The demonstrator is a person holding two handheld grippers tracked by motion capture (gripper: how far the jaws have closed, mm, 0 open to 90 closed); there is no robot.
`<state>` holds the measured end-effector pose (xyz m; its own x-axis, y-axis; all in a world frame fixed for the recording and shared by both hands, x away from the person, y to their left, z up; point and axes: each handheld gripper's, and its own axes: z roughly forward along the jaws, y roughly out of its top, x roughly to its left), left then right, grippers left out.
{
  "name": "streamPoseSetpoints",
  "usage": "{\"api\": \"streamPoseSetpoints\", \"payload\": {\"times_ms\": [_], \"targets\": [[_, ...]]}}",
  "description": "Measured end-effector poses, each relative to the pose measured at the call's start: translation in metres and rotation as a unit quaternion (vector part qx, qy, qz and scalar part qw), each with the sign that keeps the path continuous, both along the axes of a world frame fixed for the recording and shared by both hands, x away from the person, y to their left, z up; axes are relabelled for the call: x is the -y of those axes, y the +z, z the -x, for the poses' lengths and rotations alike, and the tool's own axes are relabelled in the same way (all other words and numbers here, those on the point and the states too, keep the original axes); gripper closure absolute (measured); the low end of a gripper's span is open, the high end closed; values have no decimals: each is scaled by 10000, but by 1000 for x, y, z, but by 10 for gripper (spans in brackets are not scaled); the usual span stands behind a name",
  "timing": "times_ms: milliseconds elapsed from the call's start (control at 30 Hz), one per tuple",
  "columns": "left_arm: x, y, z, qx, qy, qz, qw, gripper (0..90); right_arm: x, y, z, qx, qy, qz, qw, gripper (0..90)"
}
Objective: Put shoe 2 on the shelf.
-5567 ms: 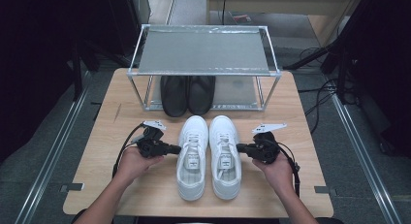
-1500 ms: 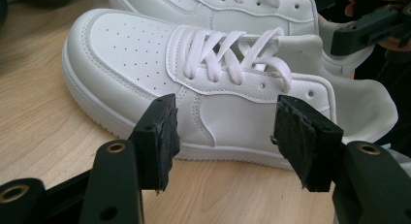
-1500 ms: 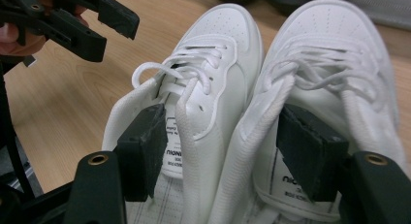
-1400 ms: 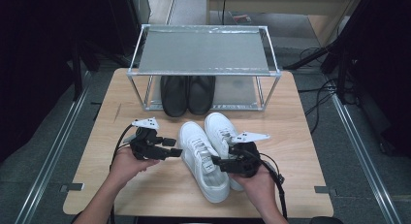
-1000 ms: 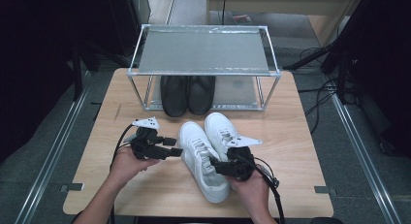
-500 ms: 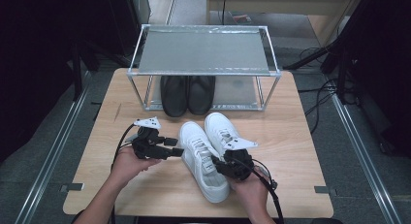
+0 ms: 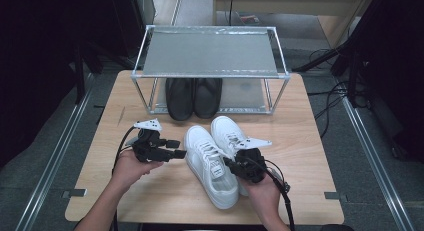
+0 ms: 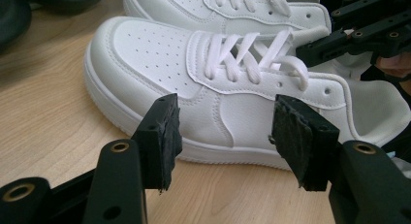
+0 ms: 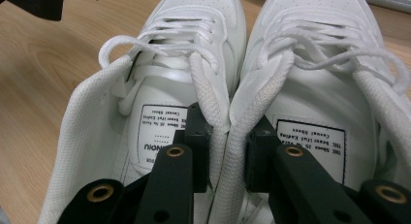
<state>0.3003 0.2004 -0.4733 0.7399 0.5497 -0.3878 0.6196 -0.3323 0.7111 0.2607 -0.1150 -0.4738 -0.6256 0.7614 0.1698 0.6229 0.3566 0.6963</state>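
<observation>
Two white sneakers lie side by side on the wooden table [image 7: 310,141], toes toward the rack. The left sneaker [image 7: 202,151] and right sneaker [image 7: 225,128] touch along their inner sides. My right gripper [image 7: 227,163] reaches in from the heels, one jaw inside each shoe. Its jaws have just been closing and now pinch the two adjoining padded collars [image 9: 228,117] together, as the right gripper view [image 9: 228,151] shows. My left gripper [image 7: 180,152] stands open at the outer side of the left sneaker [image 8: 155,64], its pads [image 8: 165,132] clear of the shoe.
A metal wire rack [image 7: 210,51] stands at the back of the table with a pair of black shoes [image 7: 194,97] under its shelf. Bare wood lies to the left and right of the sneakers. Cables trail from both grippers.
The sneakers, once straight, now sit angled. Over the last second my right gripper settled between the heels and its jaws closed on the two inner collars. The left gripper stayed put.
</observation>
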Motion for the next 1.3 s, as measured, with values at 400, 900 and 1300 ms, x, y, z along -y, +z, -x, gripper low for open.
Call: {"api": "streamPoseSetpoints", "payload": {"times_ms": [400,900,1300], "targets": [[-9,2,-3,24,138,62,9999,441,18,14,-10,-36,359,-140,9993,791],[-38,4,-3,110,529,12,9985,432,28,42,-22,-264,1027,-361,9937,791],[-69,1,-6,49,926,86,9957,437,25,86,-39,-133,1824,-660,9809,790]]}}
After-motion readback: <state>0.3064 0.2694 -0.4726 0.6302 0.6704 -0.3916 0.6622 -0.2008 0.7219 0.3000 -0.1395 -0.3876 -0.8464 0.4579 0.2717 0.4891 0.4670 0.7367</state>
